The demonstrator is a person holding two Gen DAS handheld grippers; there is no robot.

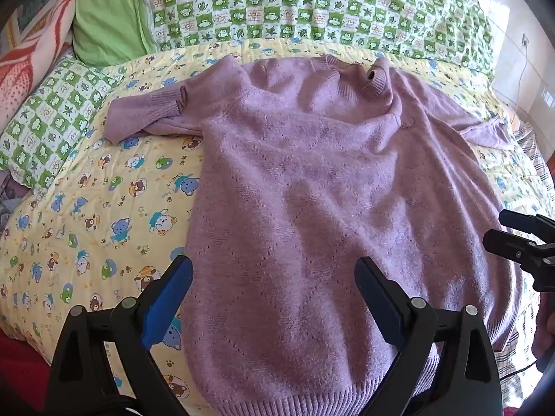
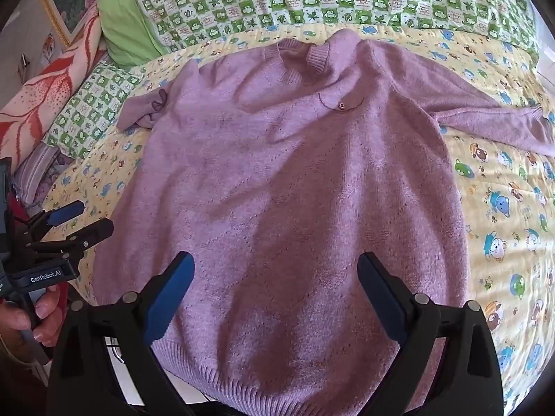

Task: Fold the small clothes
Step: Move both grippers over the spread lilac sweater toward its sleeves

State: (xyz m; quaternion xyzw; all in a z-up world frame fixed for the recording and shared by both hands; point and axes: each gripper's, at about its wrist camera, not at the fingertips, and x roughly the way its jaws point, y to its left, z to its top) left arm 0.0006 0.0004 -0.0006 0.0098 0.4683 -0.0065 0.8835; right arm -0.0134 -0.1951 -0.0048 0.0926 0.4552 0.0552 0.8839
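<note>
A lilac knitted sweater [image 1: 312, 180] lies flat, front up, on a yellow cartoon-bear quilt [image 1: 86, 215]; it also shows in the right wrist view [image 2: 295, 180]. Its collar is at the far end and its ribbed hem [image 2: 277, 388] is nearest me. One sleeve [image 1: 145, 114] is bent at the left, and the other sleeve [image 2: 492, 118] stretches right. My left gripper [image 1: 274, 274] is open and empty above the lower left of the sweater. My right gripper [image 2: 275, 274] is open and empty above the lower middle. Each gripper shows in the other's view, the right gripper [image 1: 499, 227] and the left gripper [image 2: 93, 216].
A green-and-white checked blanket [image 1: 312, 3] lies along the far side of the bed. A plain green pillow [image 1: 107, 17] and a red-patterned cloth [image 1: 27, 59] sit at the far left. The quilt [image 2: 513, 215] extends on both sides of the sweater.
</note>
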